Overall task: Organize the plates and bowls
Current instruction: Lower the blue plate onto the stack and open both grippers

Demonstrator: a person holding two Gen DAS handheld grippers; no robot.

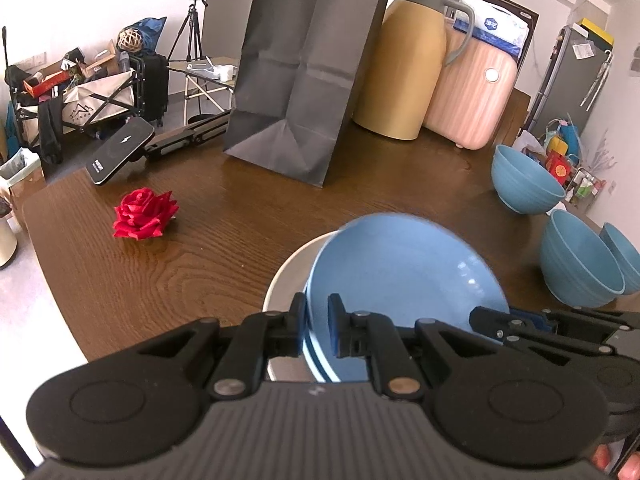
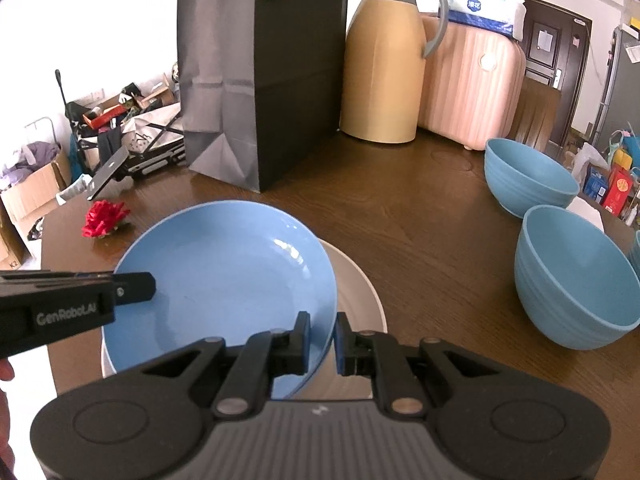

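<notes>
Blue plate [image 2: 224,268] held tilted over white plate [image 2: 356,300] on brown wooden surface [image 2: 420,220], gripped at two opposite rim points. Left gripper [image 1: 317,320]: fingers narrow, clamped on plate's left rim. Right gripper [image 2: 322,338]: fingers narrow, pinching plate's right rim. "GenRobot.AI" legible on left gripper's body in right wrist view. Landmark: black paper bag [image 2: 260,76], upright behind the plates, orange logo near top, not readable. Right of bag, just beside: tan thermos jug [image 2: 384,64] with grey handle. Right of jug, touching or nearly: pink ribbed appliance [image 2: 472,88], a pack [image 2: 484,8] with blue print on top, blue round label with Chinese characters, too small to read surely. Far right of bag, toward surface edge: blue bowls, one [image 2: 528,176] behind another [image 2: 572,276], sliver of a third [image 1: 624,256] at frame edge. Left of bag and nearer: red fabric rose [image 1: 144,214]. Left of bag at surface edge: black phone-like device [image 1: 120,150] on a mount, small white marking, unreadable.
</notes>
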